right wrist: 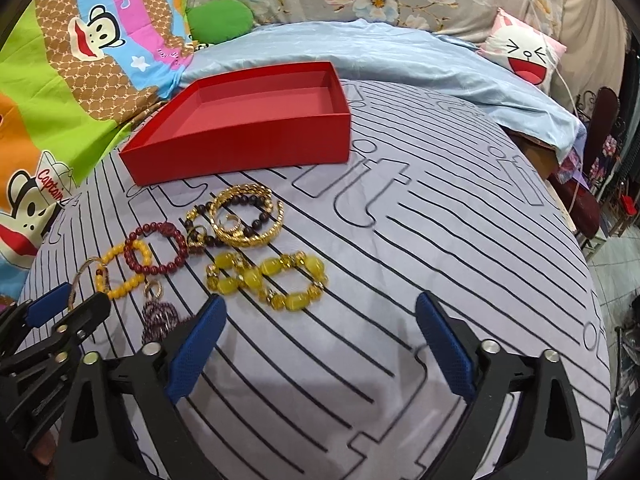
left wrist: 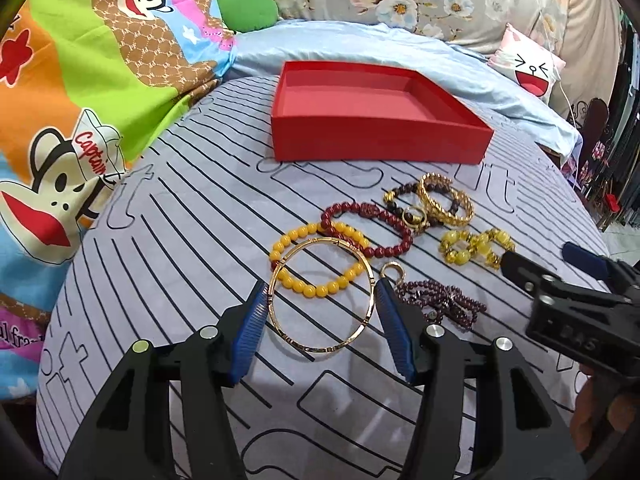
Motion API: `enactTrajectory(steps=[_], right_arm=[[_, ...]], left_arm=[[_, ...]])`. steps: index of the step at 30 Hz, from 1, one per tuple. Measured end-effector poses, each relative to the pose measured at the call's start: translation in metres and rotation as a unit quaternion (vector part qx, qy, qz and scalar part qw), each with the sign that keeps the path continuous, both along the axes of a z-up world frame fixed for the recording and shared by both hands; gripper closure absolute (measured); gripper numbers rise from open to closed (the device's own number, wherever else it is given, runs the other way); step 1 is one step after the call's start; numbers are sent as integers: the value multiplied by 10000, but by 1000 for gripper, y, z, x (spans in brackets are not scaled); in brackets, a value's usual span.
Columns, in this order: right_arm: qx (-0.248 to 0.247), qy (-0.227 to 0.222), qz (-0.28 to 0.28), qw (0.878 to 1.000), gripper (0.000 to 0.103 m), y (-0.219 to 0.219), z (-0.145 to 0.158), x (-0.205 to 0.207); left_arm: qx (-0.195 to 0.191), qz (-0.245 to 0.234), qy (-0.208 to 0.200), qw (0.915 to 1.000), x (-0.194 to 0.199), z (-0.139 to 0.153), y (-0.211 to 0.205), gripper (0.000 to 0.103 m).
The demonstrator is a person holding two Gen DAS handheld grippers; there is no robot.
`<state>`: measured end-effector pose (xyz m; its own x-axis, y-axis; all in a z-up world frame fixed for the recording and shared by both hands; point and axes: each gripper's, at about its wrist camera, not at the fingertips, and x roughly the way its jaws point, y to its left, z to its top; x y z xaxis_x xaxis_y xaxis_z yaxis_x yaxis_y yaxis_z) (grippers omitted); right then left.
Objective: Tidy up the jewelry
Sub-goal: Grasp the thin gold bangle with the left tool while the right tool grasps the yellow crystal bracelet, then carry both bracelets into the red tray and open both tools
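Observation:
An empty red box (left wrist: 376, 140) (right wrist: 240, 160) sits at the back of the striped bedsheet. Jewelry lies in front of it: a thin gold bangle (left wrist: 280, 326), a yellow bead bracelet (left wrist: 310, 289) (right wrist: 120, 288), a dark red bead bracelet (left wrist: 394, 246) (right wrist: 158, 272), a gold chain bracelet (left wrist: 444, 206) (right wrist: 248, 236), a yellow stone bracelet (left wrist: 476, 246) (right wrist: 268, 280) and a purple bead string (left wrist: 440, 300) (right wrist: 160, 318). My left gripper (left wrist: 322, 292) holds the gold bangle between its blue pads. My right gripper (right wrist: 320, 312) is open and empty, just right of the pile.
A cartoon-print blanket (left wrist: 80, 120) lies on the left. A light blue duvet (left wrist: 360, 44), a green cushion (left wrist: 248, 8) and a smiley pillow (left wrist: 528, 68) lie behind the box. The bed's edge and the floor (right wrist: 616, 280) are on the right.

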<state>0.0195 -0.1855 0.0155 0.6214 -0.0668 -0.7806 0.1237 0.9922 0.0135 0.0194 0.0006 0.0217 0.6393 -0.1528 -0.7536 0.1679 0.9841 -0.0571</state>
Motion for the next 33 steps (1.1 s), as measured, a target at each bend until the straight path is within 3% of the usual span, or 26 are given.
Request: enactTrajectory(steps=[13, 23, 25, 33], right_arm=[[281, 158, 554, 9979, 70, 18, -4, 20], [298, 322, 735, 9963, 85, 20, -15, 22], [305, 342, 745, 9962, 94, 20, -16, 21], [617, 300, 699, 9952, 94, 10, 2, 11]], left_arm=[[-29, 121, -56, 9999, 14, 12, 5, 51], [-42, 96, 69, 9999, 20, 5, 4, 50], [-50, 84, 77, 9999, 19, 5, 3, 50], [-112, 16, 16, 9999, 17, 15, 1, 50]])
